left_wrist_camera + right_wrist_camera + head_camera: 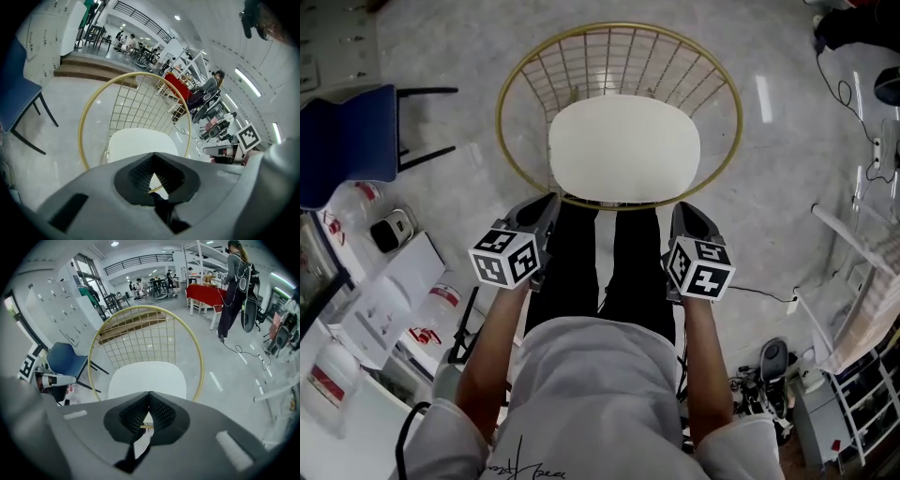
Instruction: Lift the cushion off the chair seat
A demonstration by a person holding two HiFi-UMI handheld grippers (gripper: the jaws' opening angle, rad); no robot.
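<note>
— Where's the cushion?

— The white cushion (624,148) lies flat on the seat of the gold wire chair (508,89), inside its round rim.

— And the tools?

— The left gripper (549,201) and right gripper (684,210) are both clenched tight and empty, one near each front corner of the cushion. They look just short of the rim, though from above I can't be sure.

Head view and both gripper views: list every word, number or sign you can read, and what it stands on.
None can be read in full.
Shirt: script print, cut off by the frame edge, unreadable.
Bottle: red label, too blurred.
Marker cubes: black-and-white square codes, no words.
White lockers: tags too small.
</note>
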